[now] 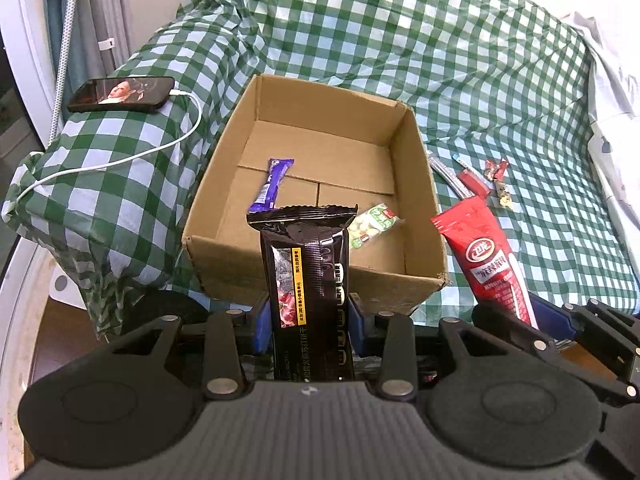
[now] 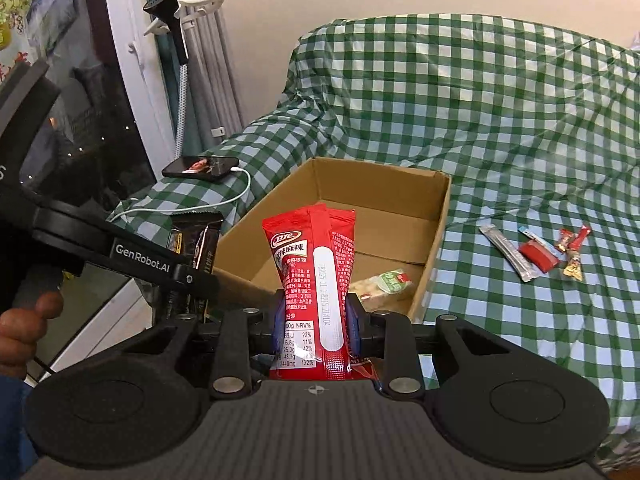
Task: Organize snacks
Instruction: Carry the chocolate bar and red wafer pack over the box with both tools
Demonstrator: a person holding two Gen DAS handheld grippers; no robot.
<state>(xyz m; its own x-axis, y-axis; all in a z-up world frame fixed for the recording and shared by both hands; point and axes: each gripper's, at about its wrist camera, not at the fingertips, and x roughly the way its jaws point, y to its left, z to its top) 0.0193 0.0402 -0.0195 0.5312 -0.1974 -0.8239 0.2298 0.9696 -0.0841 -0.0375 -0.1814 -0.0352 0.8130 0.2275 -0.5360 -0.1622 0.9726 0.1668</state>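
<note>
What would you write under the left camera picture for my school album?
Left gripper holds a black snack packet upright before a cardboard box already holding purple and green snacks.

**Surfaces I'm seeing**

Black snack pack [image 1: 306,276] in my left tongs [image 1: 308,316]: glossy foil-like film, crimped top seam. Red packet [image 2: 316,292] in my right tongs [image 2: 316,322]: shiny plastic film, smooth. Tong bodies matt black plastic, blue pads [image 1: 261,326], bright metal pins. Box [image 1: 420,184]: plain brown cardboard, matt, edges a bit frayed. Checked cover [image 1: 400,32] looks like thin plastic sheet, wrinkled, slight sheen. Phone [image 1: 122,94] screen glossy.
</note>
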